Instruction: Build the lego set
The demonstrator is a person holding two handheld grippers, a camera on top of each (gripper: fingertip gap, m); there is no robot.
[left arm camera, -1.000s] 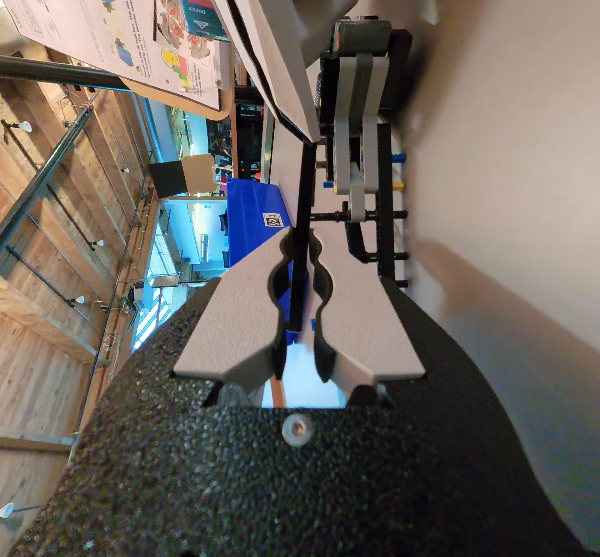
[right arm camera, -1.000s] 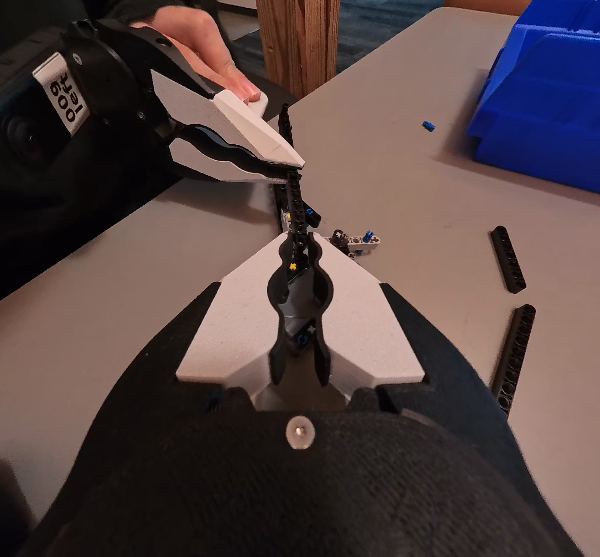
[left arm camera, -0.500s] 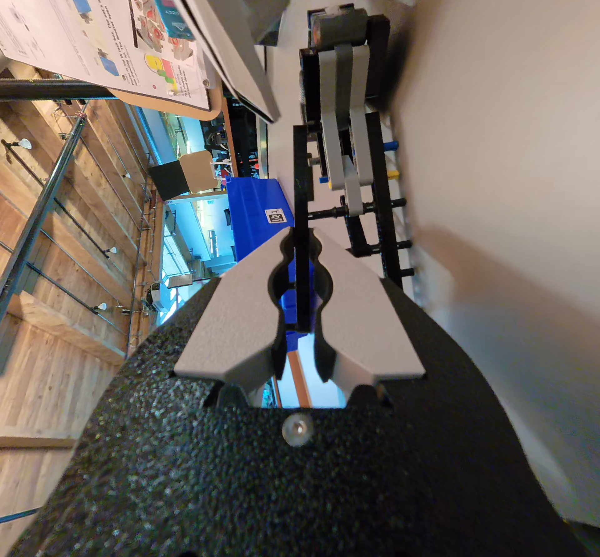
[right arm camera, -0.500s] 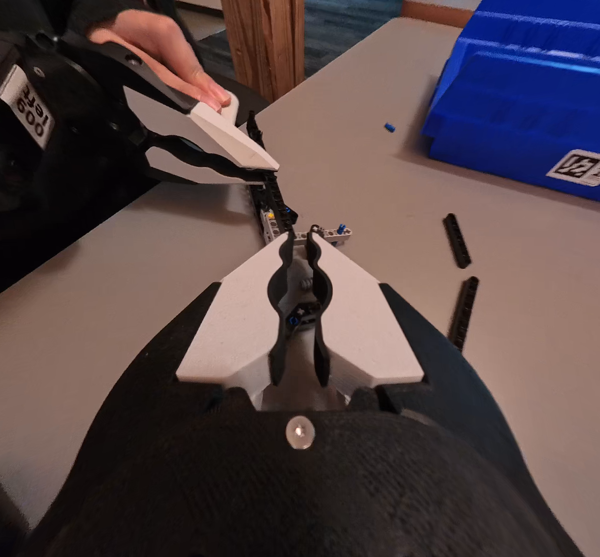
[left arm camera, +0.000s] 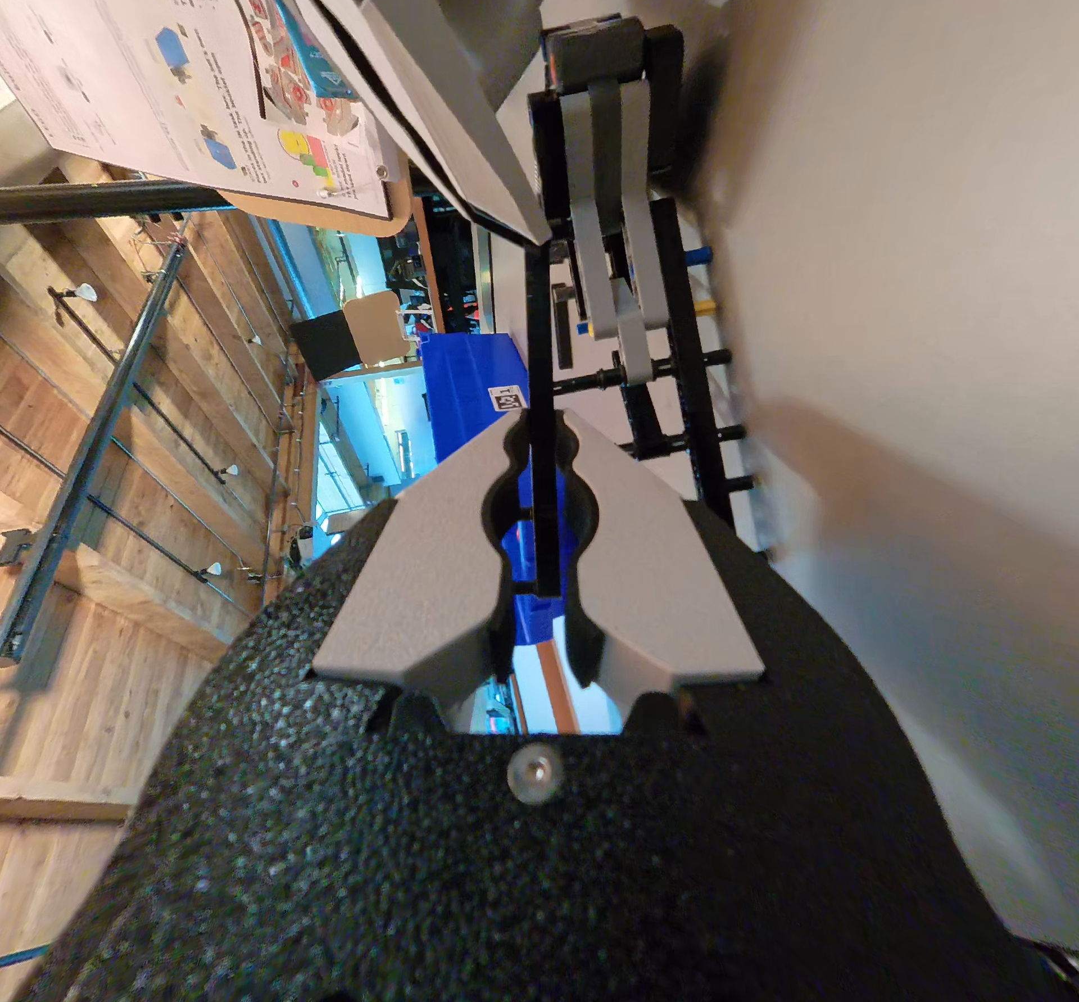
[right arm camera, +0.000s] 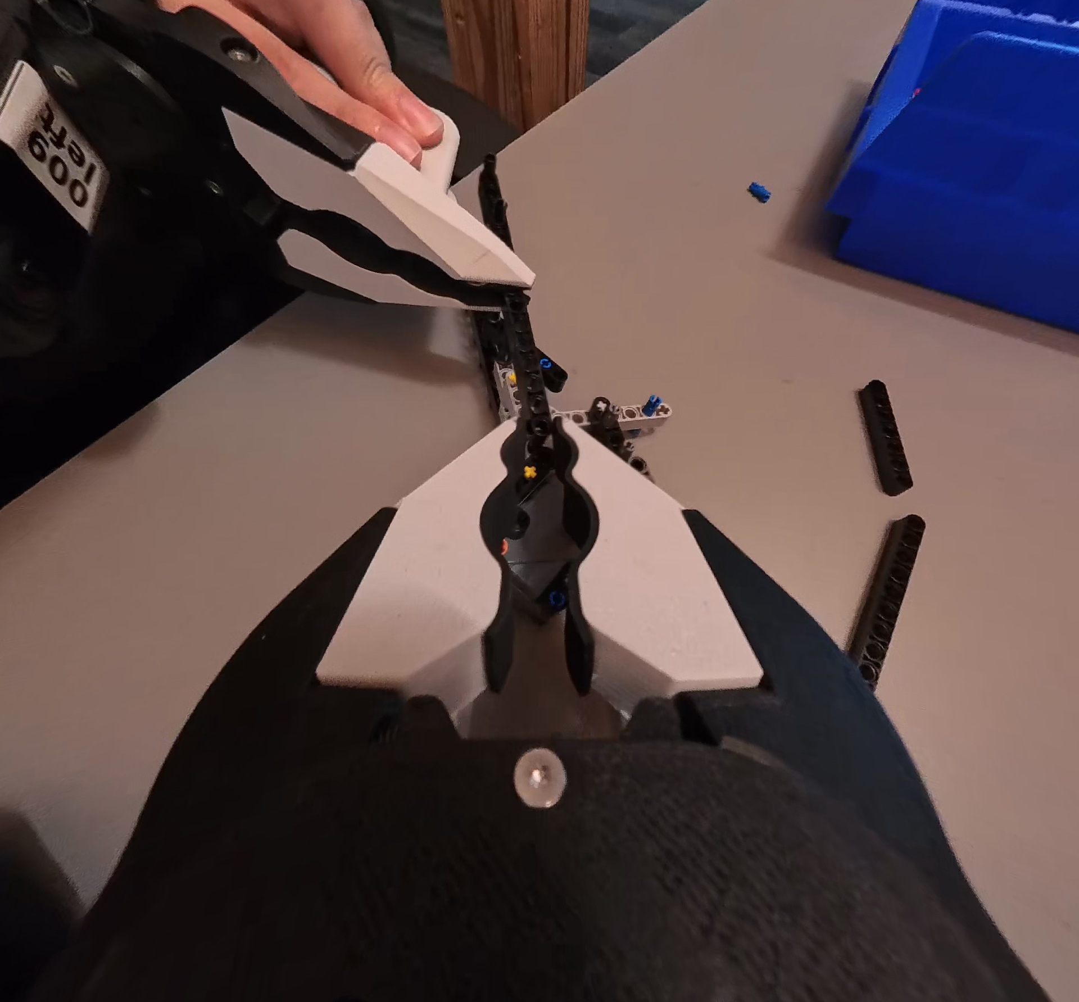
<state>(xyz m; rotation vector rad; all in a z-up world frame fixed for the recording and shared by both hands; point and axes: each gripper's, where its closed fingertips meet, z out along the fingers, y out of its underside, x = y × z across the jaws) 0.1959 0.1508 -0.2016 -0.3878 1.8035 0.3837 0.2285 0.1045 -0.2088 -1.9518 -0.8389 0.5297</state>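
**Operator:** Both jaws are closed. My left gripper (left arm camera: 542, 419) pinches one end of the long black beam (left arm camera: 538, 332), and my right gripper (right arm camera: 540, 428) now has the other end between its tips.

**Colleague:** Was it not so half a second ago?

**Operator:** No. Then the right tips stood lower, at the grey part, and the beam did not pass between them. The left grip has not changed.

**Colleague:** Where is the build?

**Operator:** The frame (left arm camera: 683, 332) lies on the table (right arm camera: 700, 273), just beside the beam, with its black pins pointing toward it. I think the beam is now held at two ends so I can press it onto these pins. Whether the pins already enter the holes, I cannot tell.
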